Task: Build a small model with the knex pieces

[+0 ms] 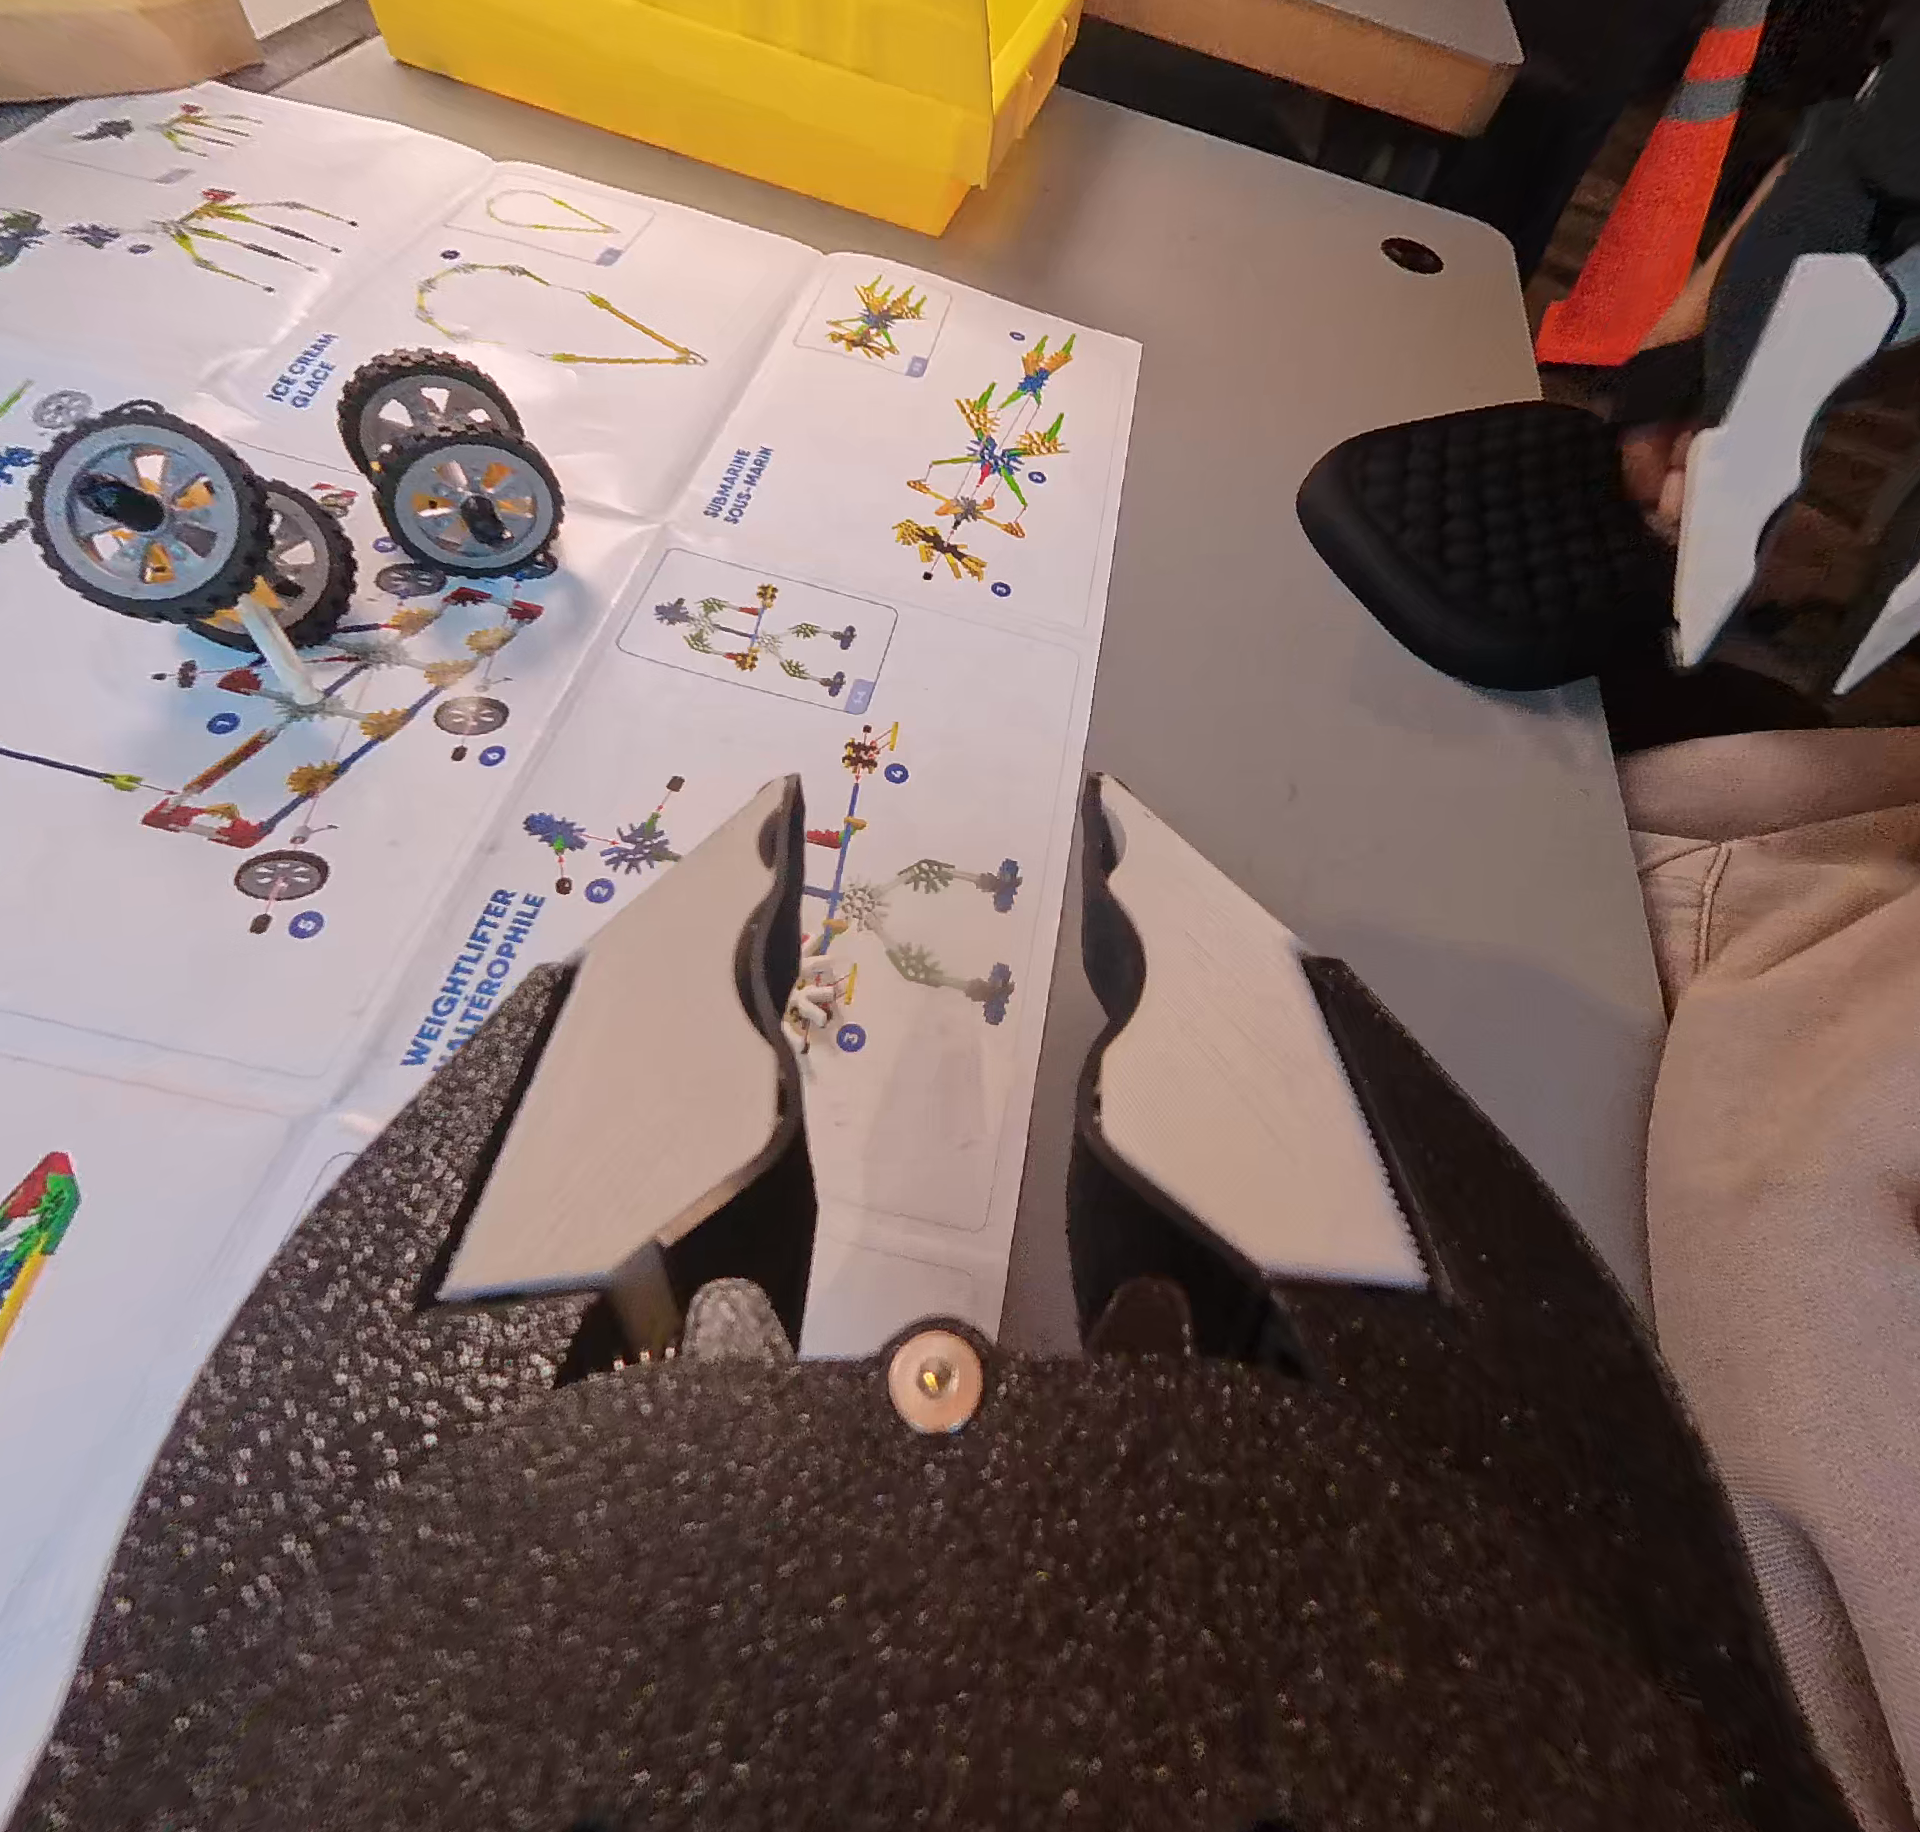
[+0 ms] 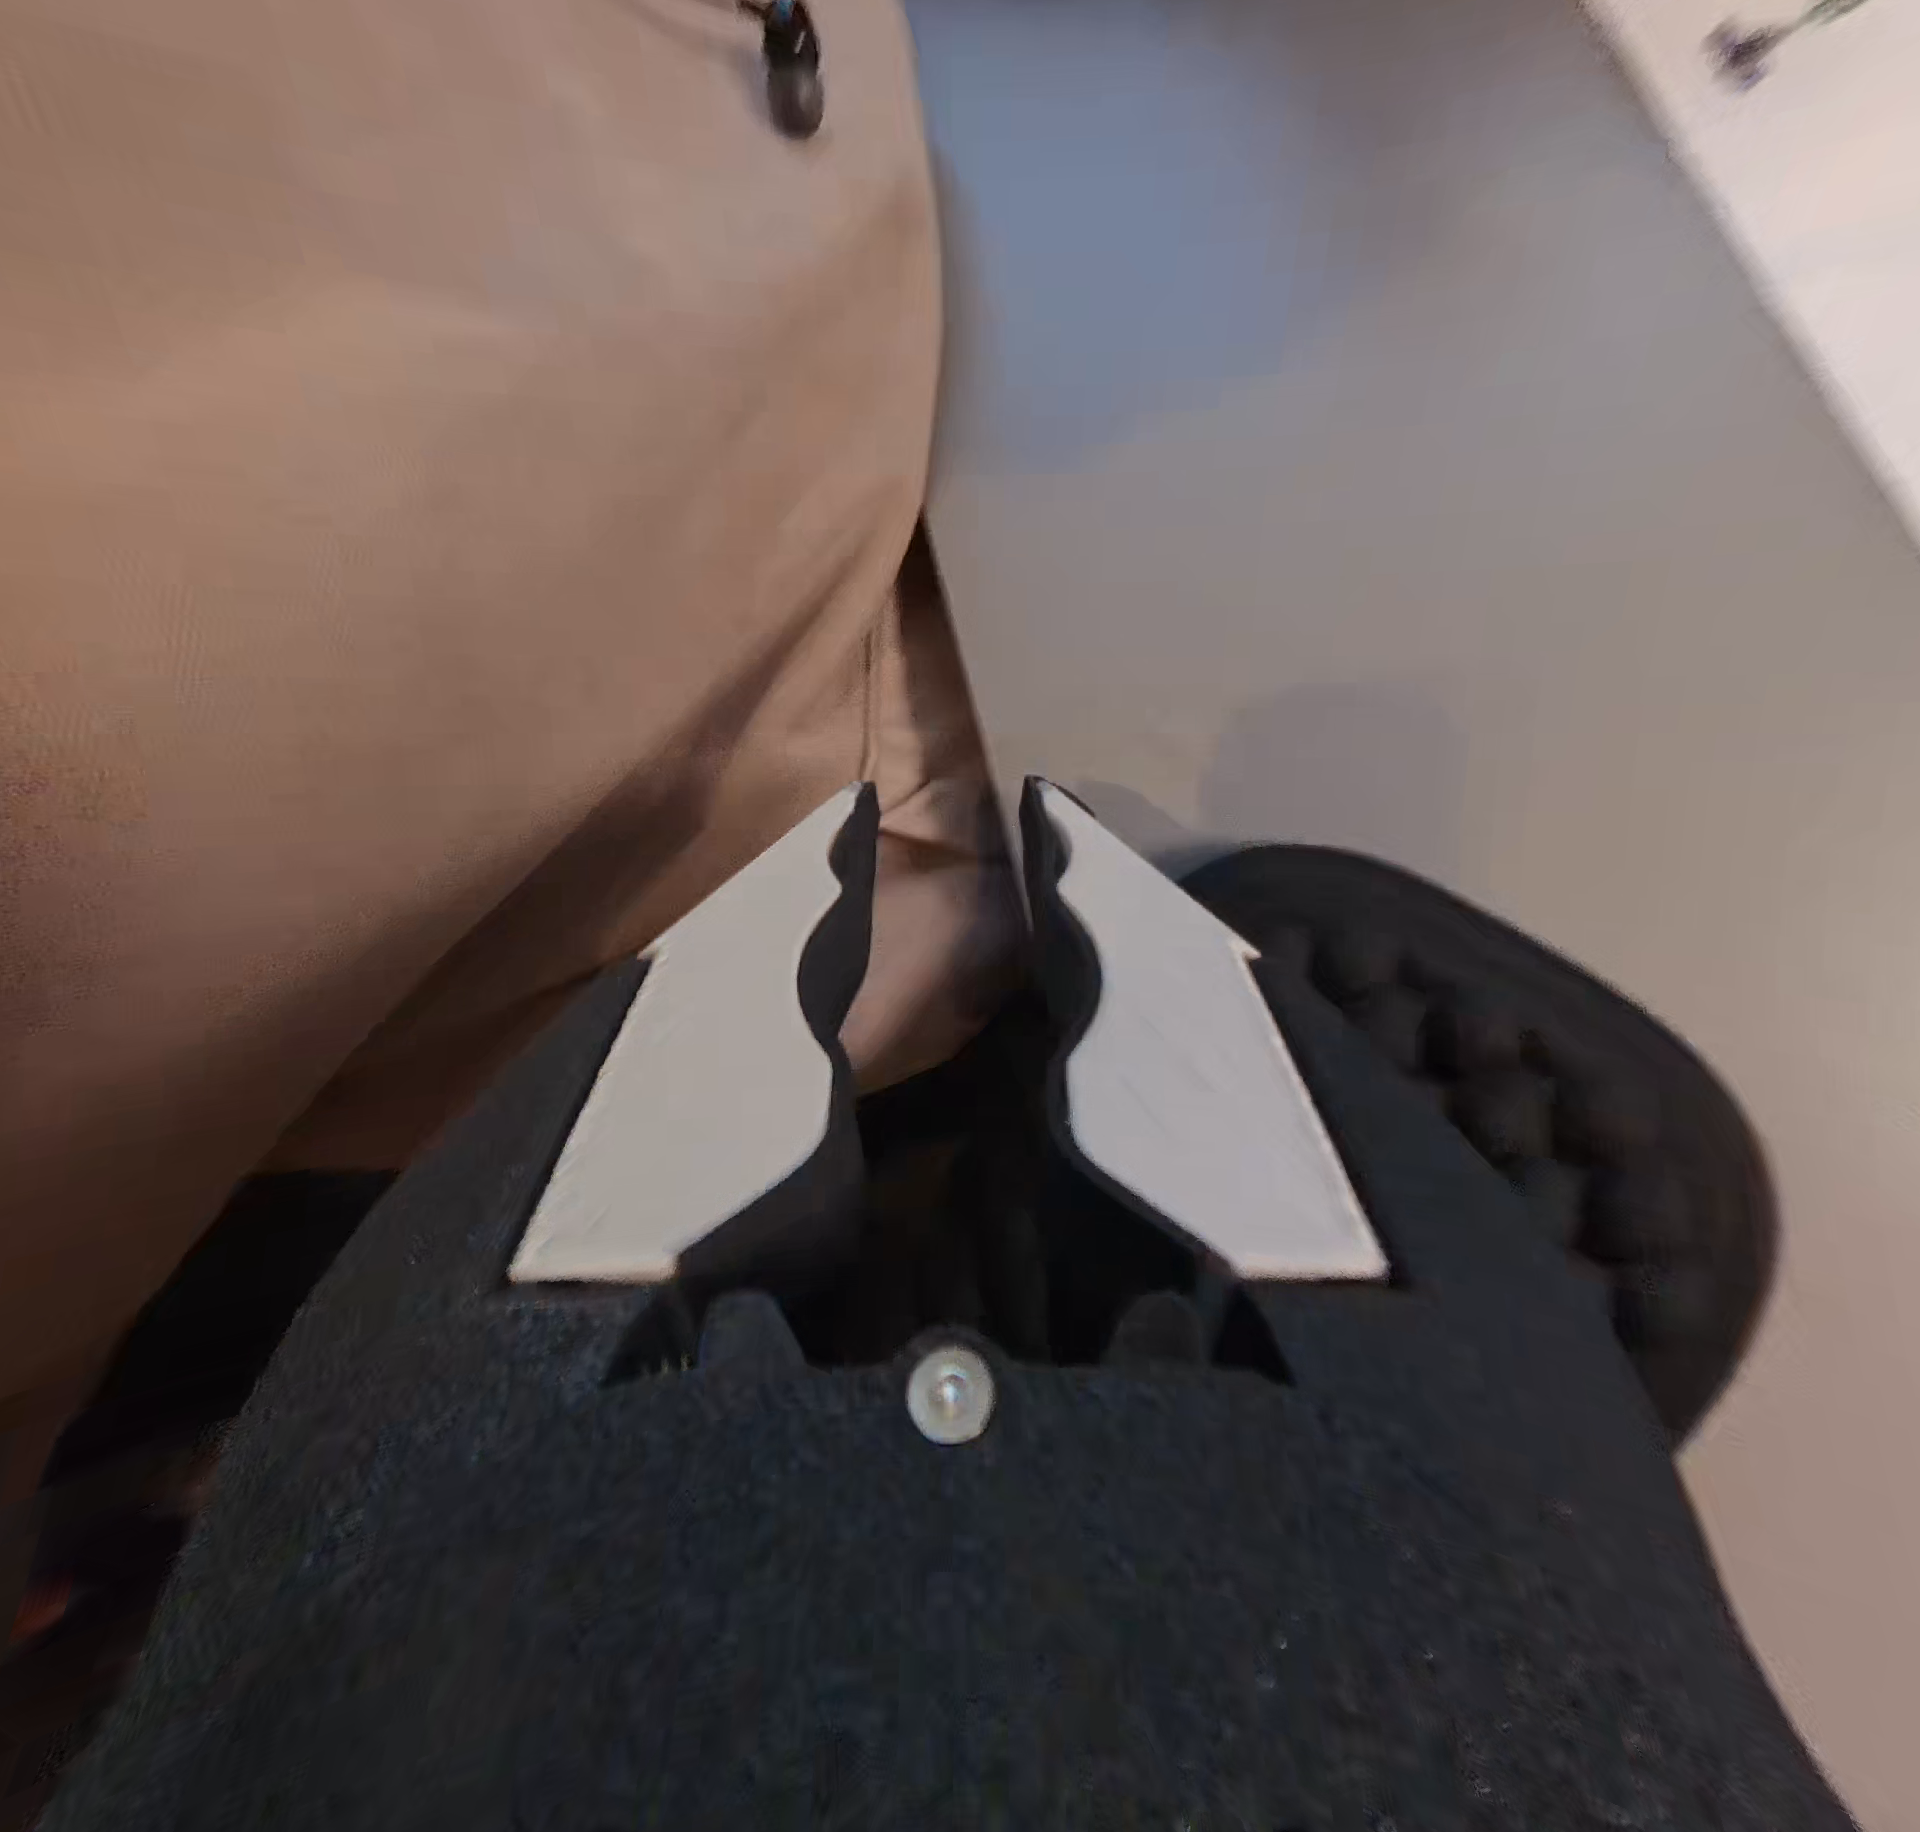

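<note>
Wheels first, at the far left of the left wrist view: a small toy wheel assembly [image 1: 281, 525] with black tyres, grey hubs and a white rod stands on a large unfolded instruction sheet [image 1: 644, 556] that covers most of the grey table [image 1: 1299, 494]. Behind the sheet sits a yellow plastic bin [image 1: 727, 47]. Nearer the middle, the left gripper [image 1: 940, 795] hovers over the sheet's right edge with its fingers spread wide and nothing between them, well apart from the wheels. Farther right a black chair armrest [image 1: 1475, 546] meets the table edge, with beige clothing below it. At the far right the right gripper [image 2: 951, 795] is off the table above that armrest [image 2: 1507, 1107], its fingers only narrowly parted and empty, pointing at the beige clothing [image 2: 416, 432].
</note>
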Available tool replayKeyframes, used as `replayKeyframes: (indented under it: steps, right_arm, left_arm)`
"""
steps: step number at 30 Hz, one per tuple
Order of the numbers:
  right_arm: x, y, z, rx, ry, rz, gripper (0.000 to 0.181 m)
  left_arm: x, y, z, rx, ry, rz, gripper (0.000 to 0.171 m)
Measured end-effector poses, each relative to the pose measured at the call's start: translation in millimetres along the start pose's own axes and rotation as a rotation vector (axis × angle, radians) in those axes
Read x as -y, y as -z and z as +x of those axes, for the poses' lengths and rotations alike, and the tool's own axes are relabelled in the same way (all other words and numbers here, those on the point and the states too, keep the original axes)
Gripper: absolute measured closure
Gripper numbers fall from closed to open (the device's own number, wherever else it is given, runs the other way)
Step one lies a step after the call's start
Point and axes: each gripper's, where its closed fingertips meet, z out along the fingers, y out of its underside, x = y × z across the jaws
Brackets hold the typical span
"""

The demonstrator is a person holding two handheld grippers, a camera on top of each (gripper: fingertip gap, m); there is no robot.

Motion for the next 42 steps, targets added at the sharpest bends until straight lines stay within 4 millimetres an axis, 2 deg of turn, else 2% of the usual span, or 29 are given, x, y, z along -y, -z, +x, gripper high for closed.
replayKeyframes:
  steps: [2,4,5,7,9,11,13,14,18,21,24,26,29,35,38,40,42]
  right_arm:
    - [-22.5,-14.9,-21.6,0.061,-0.038,-0.085,0.155]
    - [-40.0,-30.3,-33.8,0.086,-0.058,-0.154,0.155]
    - [-43.8,-36.5,-37.7,0.094,-0.059,-0.167,0.156]
    - [-39.2,-45.2,-41.1,0.093,-0.054,-0.145,0.157]
    - [-43.6,-51.0,-40.7,0.063,-0.016,-0.198,0.156]
    - [-44.1,-57.0,-42.3,0.058,0.006,-0.22,0.153]
    - [-41.6,-61.5,-45.4,0.065,0.03,-0.215,0.153]
    - [-38.9,-63.4,-47.4,0.074,0.037,-0.2,0.153]
    - [-33.6,-73.0,-55.2,0.113,0.052,-0.153,0.153]
    - [-27.0,-79.9,-62.6,0.146,0.065,-0.104,0.153]
    - [-24.1,-82.2,-68.2,0.159,0.078,-0.068,0.153]
    - [-25.2,-81.6,-72.6,0.153,0.09,-0.057,0.153]
    - [-31.1,-80.0,-77.7,0.13,0.111,-0.058,0.154]
    - [-33.4,-79.7,-82.4,0.104,0.141,-0.038,0.154]
    - [-23.3,-77.4,-75.0,0.044,0.152,0.002,0.165]
    - [-16.7,-75.2,-75.4,0.049,0.119,0.025,0.165]
    - [-29.0,-82.0,-76.5,0.037,0.136,-0.063,0.163]
  left_arm:
    - [-3.2,-2.5,2.9,-0.011,-0.003,-0.011,0.12]
    - [-5.6,-4.2,5.6,-0.019,-0.009,-0.02,0.121]
    - [-6.5,-4.8,6.4,-0.02,-0.013,-0.024,0.121]
    - [-7.9,-5.4,8.3,-0.023,-0.018,-0.031,0.121]
    - [-7.4,-5.0,11.9,-0.03,-0.021,-0.028,0.121]
    - [-5.3,-4.3,24.3,-0.072,-0.034,-0.023,0.125]
    - [-1.2,-3.7,51.3,-0.183,-0.034,-0.017,0.128]
    - [0.5,-2.9,71.7,-0.274,-0.022,-0.02,0.131]
    - [-5.7,-0.1,169.3,-0.656,0.004,-0.106,0.135]
    - [-29.1,-7.6,235.1,-0.841,-0.034,-0.253,0.134]
    - [-65.9,-30.9,264.4,-0.826,-0.139,-0.438,0.137]
    - [-93.0,-36.2,272.8,-0.806,-0.179,-0.586,0.148]
    - [-105.4,-36.2,275.0,-0.739,-0.213,-0.638,0.161]
    - [-112.0,-28.5,279.1,-0.675,-0.186,-0.678,0.167]
    - [-113.3,-27.3,280.2,-0.669,-0.17,-0.7,0.168]
    - [-113.0,-27.5,279.8,-0.665,-0.162,-0.708,0.169]
    - [-112.8,-27.2,279.3,-0.663,-0.155,-0.71,0.169]
